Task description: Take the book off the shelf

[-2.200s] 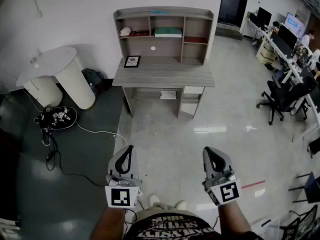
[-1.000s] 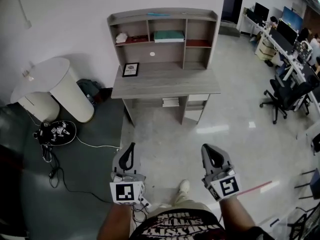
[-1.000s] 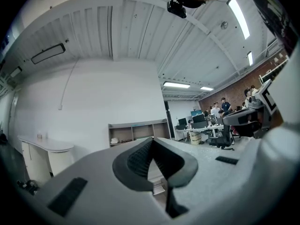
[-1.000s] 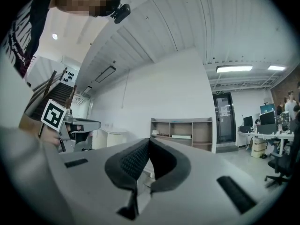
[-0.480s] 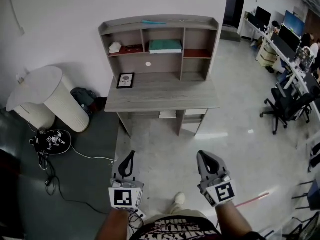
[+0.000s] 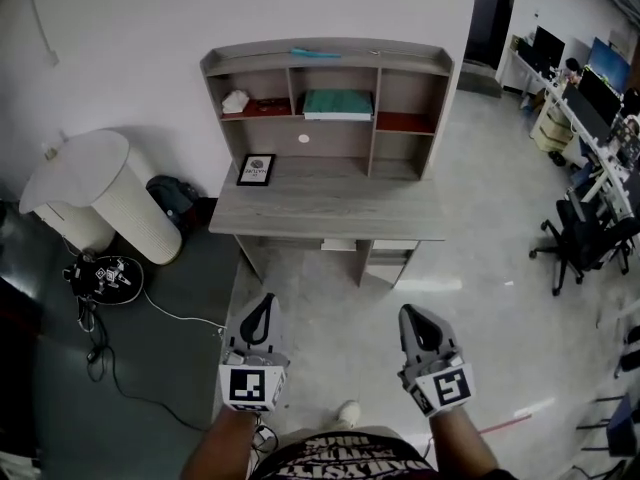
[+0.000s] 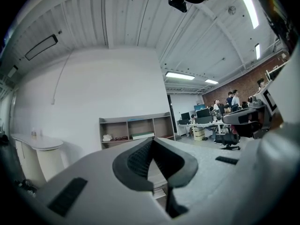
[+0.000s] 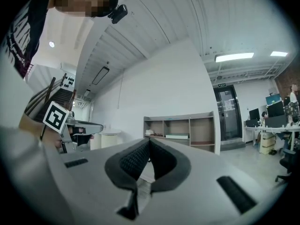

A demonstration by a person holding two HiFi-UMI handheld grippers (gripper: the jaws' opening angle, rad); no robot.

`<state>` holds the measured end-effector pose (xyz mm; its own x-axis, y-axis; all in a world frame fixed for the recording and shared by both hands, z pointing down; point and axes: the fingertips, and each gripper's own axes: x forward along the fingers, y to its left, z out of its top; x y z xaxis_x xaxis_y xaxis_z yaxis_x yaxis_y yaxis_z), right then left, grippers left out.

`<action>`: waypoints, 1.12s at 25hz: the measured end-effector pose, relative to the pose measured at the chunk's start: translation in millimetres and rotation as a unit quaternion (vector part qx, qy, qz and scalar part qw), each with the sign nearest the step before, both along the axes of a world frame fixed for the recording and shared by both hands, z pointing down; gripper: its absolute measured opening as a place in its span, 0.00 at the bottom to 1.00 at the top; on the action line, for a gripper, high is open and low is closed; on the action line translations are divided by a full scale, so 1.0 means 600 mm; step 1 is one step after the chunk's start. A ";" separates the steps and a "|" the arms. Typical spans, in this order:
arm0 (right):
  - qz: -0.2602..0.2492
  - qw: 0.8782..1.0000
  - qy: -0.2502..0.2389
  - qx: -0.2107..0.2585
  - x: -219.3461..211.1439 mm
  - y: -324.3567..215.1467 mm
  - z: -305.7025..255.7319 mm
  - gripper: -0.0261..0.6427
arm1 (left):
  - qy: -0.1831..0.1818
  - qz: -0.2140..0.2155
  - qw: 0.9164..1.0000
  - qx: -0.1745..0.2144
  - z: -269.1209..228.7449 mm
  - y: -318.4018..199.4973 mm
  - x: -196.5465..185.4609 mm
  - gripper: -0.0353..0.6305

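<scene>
Teal book [image 6: 338,102], possibly several, small

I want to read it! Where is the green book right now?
In the head view, the flat teal-green book lies in the middle compartment of the grey wooden desk shelf.

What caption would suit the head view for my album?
Both shut, the left claw and right claw face a desk hutch holding a teal book.

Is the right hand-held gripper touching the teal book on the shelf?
Apart. The head view shows the right hand-held gripper low in the frame, with the whole desk lying between it and the book on the shelf.
</scene>
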<state>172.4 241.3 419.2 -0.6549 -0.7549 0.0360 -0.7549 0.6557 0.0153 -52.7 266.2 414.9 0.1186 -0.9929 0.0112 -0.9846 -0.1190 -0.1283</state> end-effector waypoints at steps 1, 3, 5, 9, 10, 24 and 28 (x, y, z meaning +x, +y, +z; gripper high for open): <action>-0.004 1.000 -0.001 0.006 0.003 -0.009 0.000 0.05 | 0.004 -0.004 1.000 0.000 0.001 -0.008 0.002 0.06; -0.015 1.000 0.001 0.008 0.005 -0.026 0.001 0.05 | 0.011 -0.015 1.000 -0.002 0.003 -0.021 0.002 0.06; -0.024 1.000 0.004 0.001 0.005 -0.037 0.005 0.05 | 0.010 -0.025 1.000 -0.005 0.005 -0.027 0.003 0.06; -0.032 0.999 0.005 -0.004 0.001 -0.051 0.010 0.05 | 0.008 -0.034 0.999 -0.011 0.011 -0.029 -0.003 0.06; -0.037 0.999 0.000 -0.004 -0.001 -0.053 0.012 0.05 | 0.011 -0.035 0.999 -0.011 0.011 -0.030 -0.007 0.06; -0.039 0.999 -0.007 0.010 -0.071 -0.154 0.018 0.05 | 0.024 -0.003 1.000 -0.002 0.019 -0.137 -0.052 0.06; -0.032 0.999 -0.004 0.011 -0.101 -0.203 0.016 0.05 | 0.016 0.004 1.000 0.003 0.012 -0.194 -0.079 0.06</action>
<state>111.9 119.7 428.7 -0.7026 -0.7114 0.0152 -0.7110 0.7028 0.0238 -99.9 149.9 422.3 0.1271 -0.9919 0.0023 -0.9871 -0.1267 -0.0975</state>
